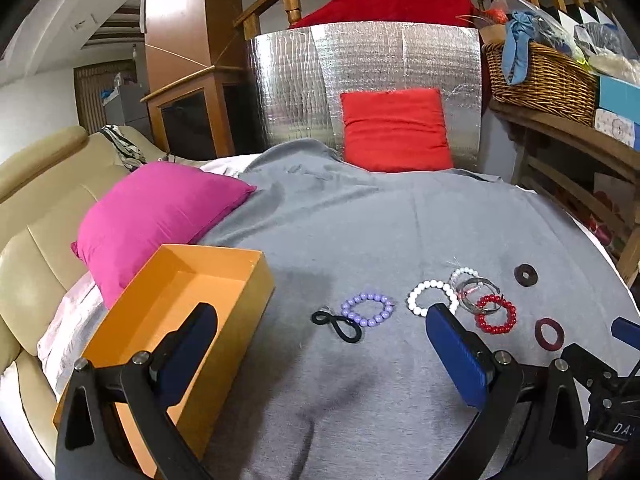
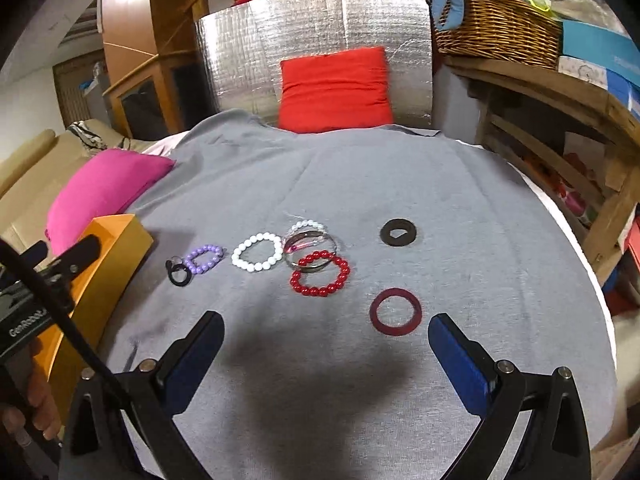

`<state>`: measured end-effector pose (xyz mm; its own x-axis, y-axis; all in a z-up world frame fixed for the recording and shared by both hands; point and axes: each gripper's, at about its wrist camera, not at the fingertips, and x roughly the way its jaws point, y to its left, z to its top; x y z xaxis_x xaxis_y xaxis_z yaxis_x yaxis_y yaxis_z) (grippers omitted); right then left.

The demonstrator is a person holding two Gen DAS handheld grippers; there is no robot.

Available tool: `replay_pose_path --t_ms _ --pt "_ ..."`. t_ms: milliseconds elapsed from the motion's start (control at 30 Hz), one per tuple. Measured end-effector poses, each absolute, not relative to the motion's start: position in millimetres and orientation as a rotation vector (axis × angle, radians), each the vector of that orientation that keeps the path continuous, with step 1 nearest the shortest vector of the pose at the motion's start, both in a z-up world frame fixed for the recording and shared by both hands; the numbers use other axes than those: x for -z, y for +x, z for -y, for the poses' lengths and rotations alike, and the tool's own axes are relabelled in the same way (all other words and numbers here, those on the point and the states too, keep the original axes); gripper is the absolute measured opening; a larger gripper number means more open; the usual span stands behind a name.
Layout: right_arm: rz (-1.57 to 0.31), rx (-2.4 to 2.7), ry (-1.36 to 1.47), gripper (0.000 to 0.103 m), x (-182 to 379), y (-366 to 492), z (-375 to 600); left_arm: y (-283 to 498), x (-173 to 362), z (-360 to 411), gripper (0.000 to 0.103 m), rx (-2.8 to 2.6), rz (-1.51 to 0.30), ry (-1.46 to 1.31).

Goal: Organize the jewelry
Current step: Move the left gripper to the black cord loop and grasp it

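Both jaws stand wide and hold nothing: my left gripper (image 1: 320, 344) hangs above the grey cloth-covered bed (image 1: 360, 220), one finger over the open orange cardboard box (image 1: 176, 300), and my right gripper (image 2: 324, 356) hovers low over the cloth nearer the rings. The box sits at the left edge, I judge so that pieces can be carried across into it; nothing shows inside it.

Loose jewelry lies in a row: a twisted black hair loop (image 1: 338, 326) touching a lilac bead bracelet (image 1: 368, 310), a white bead bracelet (image 1: 432, 298), a clear bangle (image 1: 478, 294) overlapping a red bead bracelet (image 1: 496, 314), and a smaller white bead bracelet (image 1: 464, 274) behind. Apart to the right lie a flat maroon ring (image 2: 395, 312), nearest my right jaws, and a flat dark ring (image 2: 398, 233). The tangle around the bangle could snag. A magenta pillow (image 1: 160, 216) crowds the box's far side.
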<state>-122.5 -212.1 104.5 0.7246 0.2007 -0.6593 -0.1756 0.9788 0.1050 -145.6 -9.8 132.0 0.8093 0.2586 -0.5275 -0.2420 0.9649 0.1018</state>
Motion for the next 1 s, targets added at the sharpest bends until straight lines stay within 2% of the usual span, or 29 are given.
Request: replay_pose_path --t_ms 367,600,700,767,1000 --pt "-0.72 -0.189 0.03 0.103 -106 -120 218 -135 -124 7 0.103 -0.26 -0.6 0.025" --pt "-0.789 -0.191 0.045 0.102 -91 -93 229 -105 -93 -14 0.103 -0.246 -0.775 -0.078" --pt "-0.842 -0.21 0.081 0.097 -77 -71 231 -95 -82 -20 0.103 -0.238 -0.817 -0.12" --pt "-0.869 -0.223 0.102 0.087 -68 -56 228 -91 -74 -21 0.103 -0.225 -0.841 -0.14" --pt "-0.876 -0.267 0.191 0.078 -53 -16 227 -69 -58 -13 0.103 -0.199 -0.888 -0.136"
